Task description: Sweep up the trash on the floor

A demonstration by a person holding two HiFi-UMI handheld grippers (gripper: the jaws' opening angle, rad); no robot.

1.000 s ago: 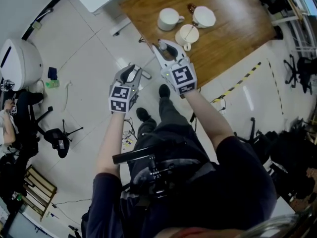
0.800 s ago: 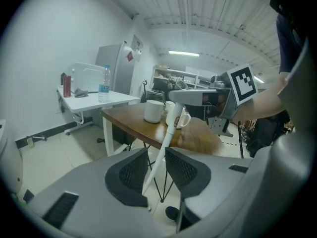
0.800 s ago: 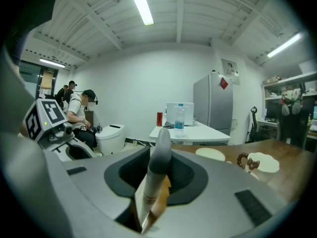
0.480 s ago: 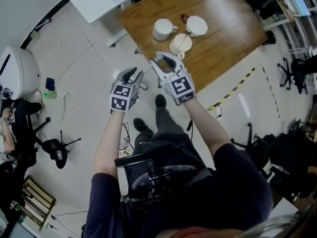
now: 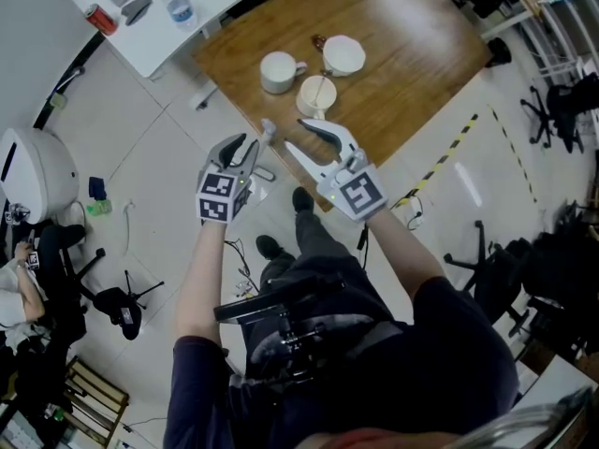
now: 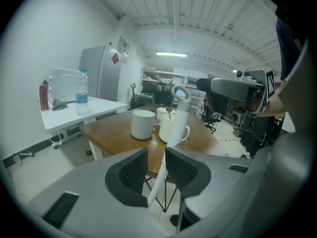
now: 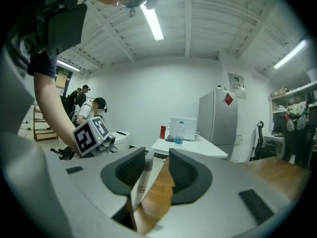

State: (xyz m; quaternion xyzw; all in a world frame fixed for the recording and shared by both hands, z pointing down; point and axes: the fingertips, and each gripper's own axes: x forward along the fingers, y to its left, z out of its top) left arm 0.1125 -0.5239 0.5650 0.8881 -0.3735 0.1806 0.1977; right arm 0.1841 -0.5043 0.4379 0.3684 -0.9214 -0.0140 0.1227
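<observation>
A white handle (image 5: 266,135) with a ring at its top stands up between my two grippers, just in front of the wooden table (image 5: 421,45). My left gripper (image 5: 245,146) is shut on the handle; in the left gripper view the handle (image 6: 174,128) runs up between the pads of the left gripper (image 6: 156,165). My right gripper (image 5: 296,135) sits just right of the handle, and its jaws have just been opening and now stand wide. In the right gripper view the handle (image 7: 144,178) shows in the gap of the right gripper (image 7: 157,170), beside the left pad, with no pad pressing on it.
Three white cups (image 5: 277,71) (image 5: 316,94) (image 5: 343,54) stand on the wooden table. A white desk (image 5: 140,40) at top left carries a bottle (image 5: 176,3) and a red can (image 5: 103,19). A white rounded machine (image 5: 33,171), office chairs (image 5: 117,297) and small blue and green things (image 5: 97,193) lie left.
The right gripper's jaws have spread from narrow to wide. Both grippers have shifted slightly, and the table and cups sit further left in the picture.
</observation>
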